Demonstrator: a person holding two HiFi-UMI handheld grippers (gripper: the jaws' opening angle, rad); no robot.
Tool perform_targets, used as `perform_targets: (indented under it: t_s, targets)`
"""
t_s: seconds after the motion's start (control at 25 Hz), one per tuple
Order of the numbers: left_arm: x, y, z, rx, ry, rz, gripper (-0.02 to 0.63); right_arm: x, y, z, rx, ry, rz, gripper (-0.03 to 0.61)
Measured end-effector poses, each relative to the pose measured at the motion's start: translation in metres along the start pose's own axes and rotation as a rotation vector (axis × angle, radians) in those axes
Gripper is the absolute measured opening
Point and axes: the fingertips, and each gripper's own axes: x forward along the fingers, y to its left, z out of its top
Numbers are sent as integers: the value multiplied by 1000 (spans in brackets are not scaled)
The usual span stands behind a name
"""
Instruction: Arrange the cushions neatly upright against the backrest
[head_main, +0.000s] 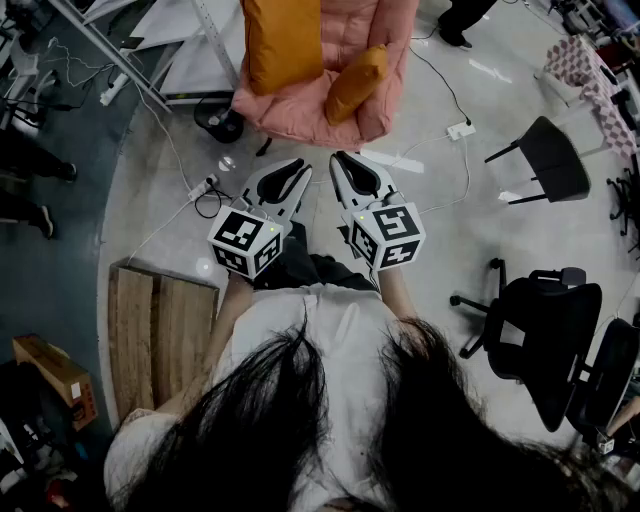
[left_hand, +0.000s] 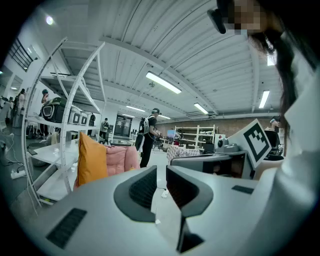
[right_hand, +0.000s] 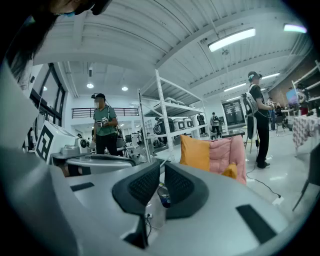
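The person is standing on the glossy grey floor (head_main: 450, 220) and is holding both tools low in front of the body. The left gripper (head_main: 298, 170) is pointing forward, and its fingers (left_hand: 142, 187) are clenched together with nothing between them. The right gripper (head_main: 342, 162) is staying just beside it, and its fingers (right_hand: 180, 185) are also clenched and are carrying nothing.

Ahead of both grippers, well apart from them, a pink padded armchair (head_main: 300, 120) is standing on the floor. A large orange square cushion (head_main: 283, 40) is standing upright against its backrest, on the left side in the head view. A smaller orange cushion (head_main: 357, 82) is lying tilted on the seat and is leaning toward the right armrest.

A white power strip (head_main: 460, 130) with its cable is lying on the floor to the right of the armchair. A wooden pallet (head_main: 160, 330) is lying at the person's left, and a black office chair (head_main: 545, 340) is standing at the right.
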Motion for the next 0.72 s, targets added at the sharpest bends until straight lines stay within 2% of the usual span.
perform_targets:
  t_s: [0.72]
  targets:
    - [13, 7, -6, -5, 38, 22, 67, 4, -25, -9, 47, 10, -6, 46]
